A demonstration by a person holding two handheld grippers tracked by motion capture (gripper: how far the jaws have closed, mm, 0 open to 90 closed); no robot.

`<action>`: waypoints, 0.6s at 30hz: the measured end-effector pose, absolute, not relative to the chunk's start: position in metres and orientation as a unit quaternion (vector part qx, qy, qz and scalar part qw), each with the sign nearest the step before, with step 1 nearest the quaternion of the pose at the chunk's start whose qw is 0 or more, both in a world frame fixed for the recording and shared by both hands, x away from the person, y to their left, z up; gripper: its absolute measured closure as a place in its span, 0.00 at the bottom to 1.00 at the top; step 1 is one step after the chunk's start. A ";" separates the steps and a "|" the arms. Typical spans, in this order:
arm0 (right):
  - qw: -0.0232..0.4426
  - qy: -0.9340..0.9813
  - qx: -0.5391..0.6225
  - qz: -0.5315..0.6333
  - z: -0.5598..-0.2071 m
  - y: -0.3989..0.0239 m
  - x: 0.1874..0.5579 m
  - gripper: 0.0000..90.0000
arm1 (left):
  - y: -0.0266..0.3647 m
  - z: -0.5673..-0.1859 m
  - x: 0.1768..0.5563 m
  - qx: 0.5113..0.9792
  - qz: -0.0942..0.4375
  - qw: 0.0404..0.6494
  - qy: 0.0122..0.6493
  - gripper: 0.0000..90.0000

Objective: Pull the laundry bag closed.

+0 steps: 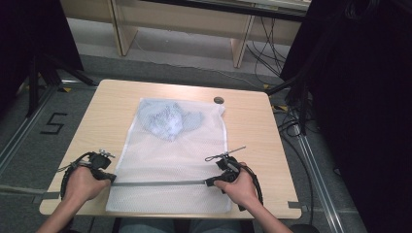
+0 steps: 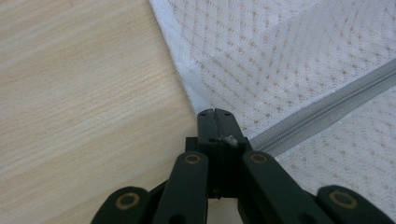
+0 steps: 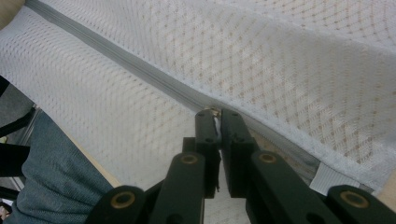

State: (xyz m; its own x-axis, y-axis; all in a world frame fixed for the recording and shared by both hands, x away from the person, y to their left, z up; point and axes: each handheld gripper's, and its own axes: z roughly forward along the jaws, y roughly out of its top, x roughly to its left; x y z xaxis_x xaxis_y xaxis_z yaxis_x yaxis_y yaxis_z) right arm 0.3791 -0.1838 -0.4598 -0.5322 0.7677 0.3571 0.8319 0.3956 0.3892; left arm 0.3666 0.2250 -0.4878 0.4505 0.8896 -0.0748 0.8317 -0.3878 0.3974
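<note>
A white mesh laundry bag (image 1: 170, 160) lies flat on the light wooden desk (image 1: 252, 131), its near edge just over the desk's near rim. Inside it, at the far end, sits a crumpled pale blue garment (image 1: 167, 120); the mesh veils it, so its kind and folds are hard to make out. A grey zipper (image 1: 160, 183) runs left to right across the bag's near part.

The left tool (image 1: 111, 177) is at the zipper's left end, near the bag's left edge. In the left gripper view its jaws are clenched together on the bag's edge (image 2: 219, 122), with a white scrap of fabric pinched between them where the zipper (image 2: 327, 109) meets the seam. The person's left hand (image 1: 85, 184) covers most of this tool in the high view.

The right tool (image 1: 210, 182) is at the zipper's right end, held by the right hand (image 1: 240, 187). In the right gripper view its jaws are clamped (image 3: 215, 114) on something small and pale right at the zipper line (image 3: 140, 72), most likely the slider's pull, though it is too hidden by the jaws to tell for sure. A sleeve or trouser leg of blue-grey cloth (image 3: 51, 177) is cut off at the lower left of that view.

A small dark round object (image 1: 218, 100) lies on the desk just beyond the bag's far right corner, too small to identify.
</note>
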 end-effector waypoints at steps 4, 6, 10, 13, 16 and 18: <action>0.061 -0.833 -0.480 -0.268 -0.460 -0.185 0.379 0.97 | 0.225 -0.488 0.367 0.829 0.075 0.193 0.520 1.00; 0.061 -0.833 -0.479 -0.269 -0.461 -0.186 0.379 0.97 | 0.225 -0.488 0.367 0.829 0.075 0.193 0.520 1.00; 0.060 -0.832 -0.483 -0.267 -0.461 -0.188 0.380 0.97 | 0.225 -0.488 0.367 0.830 0.076 0.193 0.519 1.00; 0.060 -0.829 -0.487 -0.267 -0.461 -0.191 0.380 0.97 | 0.225 -0.488 0.367 0.829 0.076 0.193 0.519 1.00; 0.059 -0.829 -0.488 -0.266 -0.462 -0.192 0.380 0.97 | 0.225 -0.488 0.367 0.830 0.076 0.192 0.518 1.00; 0.061 -0.829 -0.488 -0.267 -0.462 -0.193 0.380 0.97 | 0.225 -0.488 0.367 0.830 0.076 0.192 0.519 1.00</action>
State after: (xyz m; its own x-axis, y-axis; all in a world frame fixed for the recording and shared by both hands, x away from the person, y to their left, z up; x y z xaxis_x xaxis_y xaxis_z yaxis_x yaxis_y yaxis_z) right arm 0.3798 -0.1930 -0.4615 -0.5154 0.7769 0.3617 0.8420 0.3806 0.3824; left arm 0.3666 0.2251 -0.4879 0.4509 0.8895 -0.0741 0.8314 -0.3883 0.3976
